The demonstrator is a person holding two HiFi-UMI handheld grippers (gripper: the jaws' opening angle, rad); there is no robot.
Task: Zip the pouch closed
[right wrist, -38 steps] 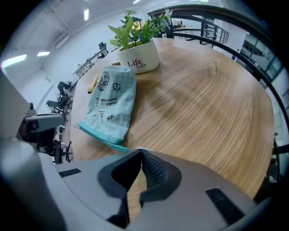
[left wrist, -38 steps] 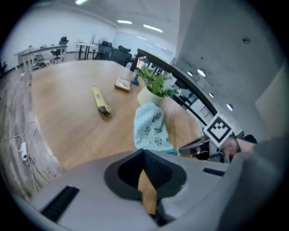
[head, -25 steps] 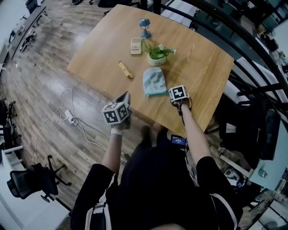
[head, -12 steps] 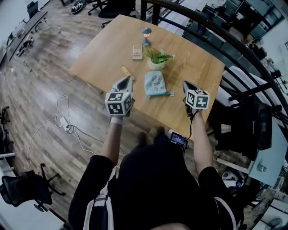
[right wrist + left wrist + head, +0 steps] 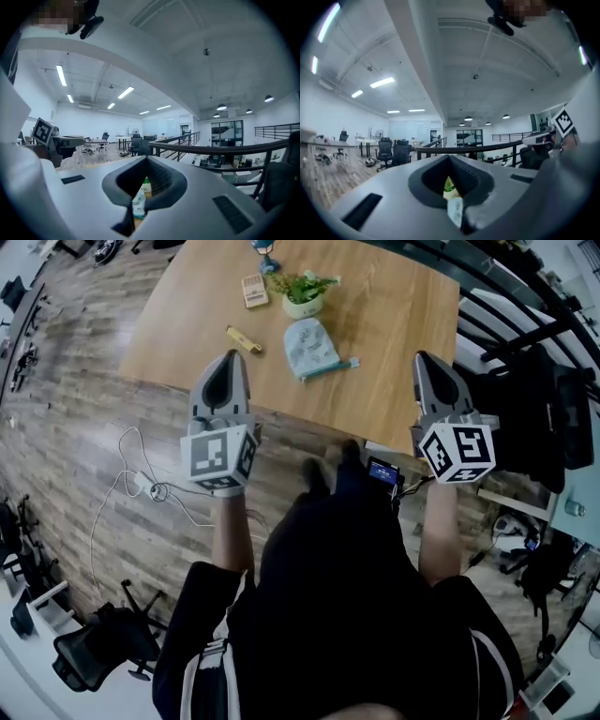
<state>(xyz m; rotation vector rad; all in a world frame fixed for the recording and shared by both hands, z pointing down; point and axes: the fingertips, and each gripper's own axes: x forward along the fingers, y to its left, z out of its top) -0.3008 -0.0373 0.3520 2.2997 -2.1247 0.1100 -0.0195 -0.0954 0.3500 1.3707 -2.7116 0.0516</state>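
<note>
The light blue pouch [image 5: 311, 345] lies flat on the wooden table [image 5: 394, 324], with a teal strip [image 5: 328, 369] at its near edge. Both grippers are held up in the air short of the table's near edge, well apart from the pouch. My left gripper [image 5: 228, 362] is to the pouch's left and my right gripper [image 5: 425, 362] to its right, each with its jaws together and holding nothing. In the left gripper view only a sliver of the pouch [image 5: 455, 211] shows through the slit of the left gripper [image 5: 457, 224]. The right gripper view shows the pouch [image 5: 138, 205] the same way.
A potted plant [image 5: 302, 294] stands just behind the pouch, with a yellow stick [image 5: 243, 338], a small tan box [image 5: 251, 290] and a blue figure [image 5: 264, 251] nearby. A white cable [image 5: 141, 486] lies on the wood floor. Black railing [image 5: 525, 306] and dark bags [image 5: 553, 418] are at right.
Both grippers have lifted and drawn back from the table's edge toward the head camera, now looking larger. The view has tilted so the table sits higher in frame. The pouch has not moved.
</note>
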